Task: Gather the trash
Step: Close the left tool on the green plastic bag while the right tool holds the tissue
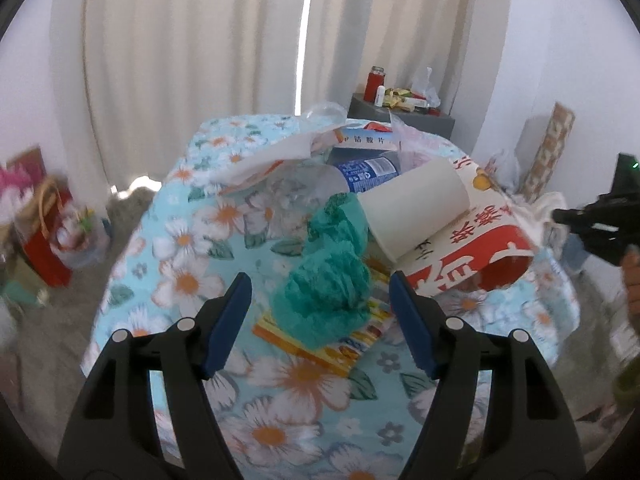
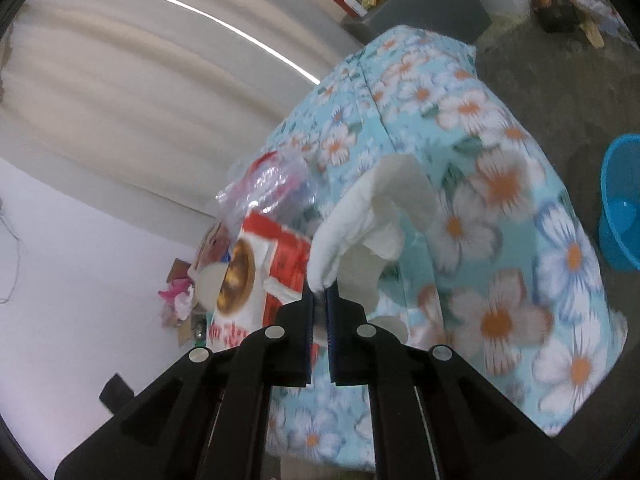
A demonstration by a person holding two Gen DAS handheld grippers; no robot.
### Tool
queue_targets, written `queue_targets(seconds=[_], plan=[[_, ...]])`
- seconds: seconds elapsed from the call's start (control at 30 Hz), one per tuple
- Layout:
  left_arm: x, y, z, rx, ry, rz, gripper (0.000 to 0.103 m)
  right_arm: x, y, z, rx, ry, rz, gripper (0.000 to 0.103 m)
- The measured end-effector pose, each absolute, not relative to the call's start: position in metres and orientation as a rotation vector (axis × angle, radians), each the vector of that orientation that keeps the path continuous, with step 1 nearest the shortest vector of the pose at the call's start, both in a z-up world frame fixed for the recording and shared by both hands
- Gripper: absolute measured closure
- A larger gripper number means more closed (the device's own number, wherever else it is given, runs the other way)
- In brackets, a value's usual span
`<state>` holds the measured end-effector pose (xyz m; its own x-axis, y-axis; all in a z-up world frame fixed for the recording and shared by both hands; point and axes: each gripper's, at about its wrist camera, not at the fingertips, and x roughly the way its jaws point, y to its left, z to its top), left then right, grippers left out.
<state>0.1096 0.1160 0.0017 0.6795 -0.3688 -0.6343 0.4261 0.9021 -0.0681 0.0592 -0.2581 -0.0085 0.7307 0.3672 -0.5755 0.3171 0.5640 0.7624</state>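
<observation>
- Our right hand-held gripper (image 2: 319, 300) is pinched tight on the edge of a white tissue (image 2: 372, 216), which hangs up off the flowered desk (image 2: 500, 184).
- Our left hand-held gripper (image 1: 320, 316) is spread wide and holding nothing; a green crumpled paper (image 1: 328, 280) sits between and just past its fingers, untouched as far as we can tell.
- Progress-wise, we'd say we're early on: one tissue in hand, most of the trash not yet picked up.
- Left on the desk: the green paper lying on a colourful wrapper (image 1: 340, 344), a paper cup (image 1: 416, 208) on its side, a plastic bottle (image 1: 360, 172) with a blue label, a red and white package (image 1: 468, 256), a clear plastic bag (image 2: 264, 184) and more paper at the back.
- A blue basin (image 2: 622, 204) stands on the floor off to the side; we guess that's where the trash goes, but can't be sure.
- In the way: everything is piled close, the cup leaning against the green paper, so grabbing one piece may nudge the others.
</observation>
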Motion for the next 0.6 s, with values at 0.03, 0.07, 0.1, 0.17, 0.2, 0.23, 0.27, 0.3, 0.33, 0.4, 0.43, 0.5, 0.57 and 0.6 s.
queue_targets(seconds=[0.03, 0.07, 0.1, 0.17, 0.2, 0.23, 0.27, 0.3, 0.33, 0.4, 0.43, 0.5, 0.57, 0.6], plan=[[0.112, 0.113, 0.001, 0.113, 0.692, -0.441, 0.036, 0.055, -0.257, -0.009, 1.005, 0.782, 0.036, 0.097], [0.115, 0.110, -0.002, 0.141, 0.700, -0.440, 0.036, 0.053, -0.256, -0.009, 1.009, 0.779, 0.038, 0.097], [0.119, 0.106, -0.005, 0.167, 0.714, -0.443, 0.036, 0.049, -0.256, -0.008, 1.012, 0.774, 0.041, 0.097], [0.125, 0.102, -0.011, 0.199, 0.739, -0.445, 0.039, 0.041, -0.256, -0.008, 1.018, 0.764, 0.043, 0.097], [0.126, 0.101, -0.013, 0.206, 0.749, -0.450, 0.047, 0.040, -0.256, -0.008, 1.020, 0.760, 0.043, 0.097], [0.129, 0.099, -0.017, 0.211, 0.767, -0.462, 0.053, 0.035, -0.255, -0.007, 1.023, 0.757, 0.042, 0.097], [0.129, 0.099, -0.019, 0.209, 0.776, -0.466, 0.056, 0.034, -0.255, -0.006, 1.024, 0.756, 0.042, 0.097], [0.130, 0.099, -0.019, 0.205, 0.778, -0.467, 0.059, 0.032, -0.255, -0.006, 1.023, 0.753, 0.041, 0.097], [0.129, 0.099, -0.019, 0.206, 0.773, -0.465, 0.062, 0.029, -0.254, -0.005, 1.019, 0.752, 0.038, 0.097], [0.127, 0.100, -0.017, 0.209, 0.761, -0.461, 0.064, 0.026, -0.254, -0.004, 1.010, 0.749, 0.029, 0.097], [0.127, 0.102, -0.014, 0.200, 0.759, -0.454, 0.065, 0.025, -0.255, -0.004, 1.011, 0.744, 0.027, 0.097], [0.127, 0.106, -0.009, 0.176, 0.759, -0.446, 0.066, 0.021, -0.256, -0.004, 1.019, 0.727, 0.026, 0.097], [0.125, 0.113, 0.000, 0.152, 0.748, -0.433, 0.066, 0.016, -0.258, -0.002, 1.031, 0.699, 0.028, 0.097], [0.125, 0.116, 0.005, 0.143, 0.743, -0.425, 0.066, 0.014, -0.259, -0.001, 1.034, 0.686, 0.030, 0.097]])
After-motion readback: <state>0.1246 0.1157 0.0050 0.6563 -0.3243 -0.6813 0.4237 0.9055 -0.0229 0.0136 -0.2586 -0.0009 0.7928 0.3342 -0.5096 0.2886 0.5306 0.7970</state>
